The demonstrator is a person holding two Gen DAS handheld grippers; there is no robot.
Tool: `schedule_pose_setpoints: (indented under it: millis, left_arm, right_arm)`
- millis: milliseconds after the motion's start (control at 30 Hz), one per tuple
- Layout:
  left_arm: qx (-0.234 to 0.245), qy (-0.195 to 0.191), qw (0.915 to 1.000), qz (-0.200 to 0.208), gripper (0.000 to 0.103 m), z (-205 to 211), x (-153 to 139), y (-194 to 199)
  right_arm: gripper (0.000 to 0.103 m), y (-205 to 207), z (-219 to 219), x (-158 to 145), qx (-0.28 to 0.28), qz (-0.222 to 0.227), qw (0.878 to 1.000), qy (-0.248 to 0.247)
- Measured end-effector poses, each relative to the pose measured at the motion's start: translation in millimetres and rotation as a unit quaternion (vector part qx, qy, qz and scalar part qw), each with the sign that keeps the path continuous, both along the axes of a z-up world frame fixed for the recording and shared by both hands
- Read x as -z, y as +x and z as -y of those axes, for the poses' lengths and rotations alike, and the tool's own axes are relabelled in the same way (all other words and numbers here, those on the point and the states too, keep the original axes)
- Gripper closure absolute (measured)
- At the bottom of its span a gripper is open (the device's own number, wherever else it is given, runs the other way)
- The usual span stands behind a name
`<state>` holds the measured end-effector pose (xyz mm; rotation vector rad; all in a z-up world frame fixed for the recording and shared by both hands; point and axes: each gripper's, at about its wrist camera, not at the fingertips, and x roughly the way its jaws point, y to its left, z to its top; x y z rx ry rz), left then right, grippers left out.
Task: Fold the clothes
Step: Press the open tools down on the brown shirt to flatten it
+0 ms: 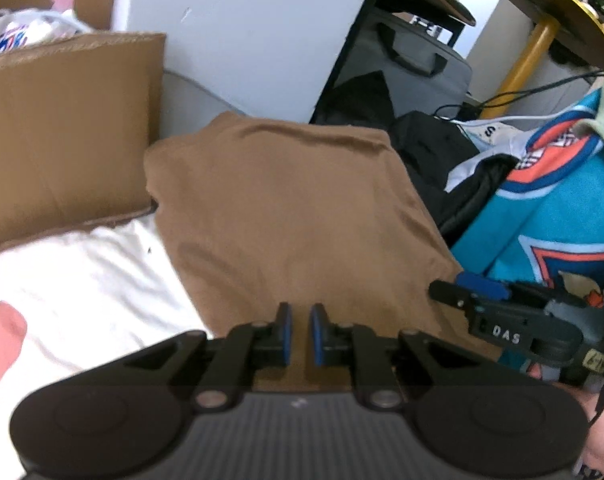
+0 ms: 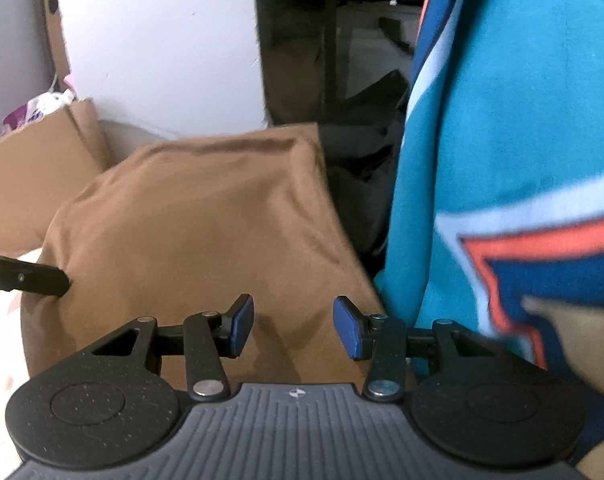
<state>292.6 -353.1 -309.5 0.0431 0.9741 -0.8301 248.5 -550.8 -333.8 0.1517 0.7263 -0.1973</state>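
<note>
A brown garment (image 1: 293, 208) lies folded flat on the white sheet (image 1: 81, 288). My left gripper (image 1: 299, 334) sits at its near edge, the blue pads nearly together with brown cloth pinched in the narrow gap. In the right wrist view one black finger of the left gripper (image 2: 61, 282) digs into the brown garment (image 2: 197, 232) at its left edge. My right gripper (image 2: 293, 328) hovers over the near right part with its pads wide apart and nothing pressed between them. The right gripper (image 1: 458, 288) also shows at the garment's right edge in the left wrist view.
A teal jersey (image 1: 550, 220) with orange and white print is piled close on the right, with black clothes (image 1: 434, 152) behind it. A cardboard box (image 1: 61, 132) stands at the left. A white wall (image 1: 241, 32) and a dark shelf unit (image 1: 402, 60) are behind.
</note>
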Motion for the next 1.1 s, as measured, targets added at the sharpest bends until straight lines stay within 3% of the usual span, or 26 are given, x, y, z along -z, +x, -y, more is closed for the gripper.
schedule_pose_setpoints:
  millis: [533, 800, 1033, 1100]
  left_arm:
    - [-0.053, 0.026, 0.9982, -0.007, 0.092, -29.7, 15.3, -17.2]
    - [-0.066, 0.046, 0.9967, -0.012, 0.069, -42.6, 17.2, -25.1]
    - [-0.072, 0.024, 0.9969, -0.02, 0.064, -49.2, 9.8, -37.2]
    - [-0.07, 0.014, 0.9971, -0.026, 0.049, -47.9, 13.4, -39.3]
  right_arm:
    - [0.052, -45.1, 11.4, 23.7, 0.031, -0.039, 0.999, 0.021]
    - [0.052, -55.9, 11.9, 30.1, 0.058, -0.075, 0.995, 0.016]
    - [0.052, -69.6, 12.1, 16.7, 0.068, -0.076, 0.994, 0.026]
    - [0.052, -69.4, 11.0, 11.2, 0.06, -0.07, 0.995, 0.028]
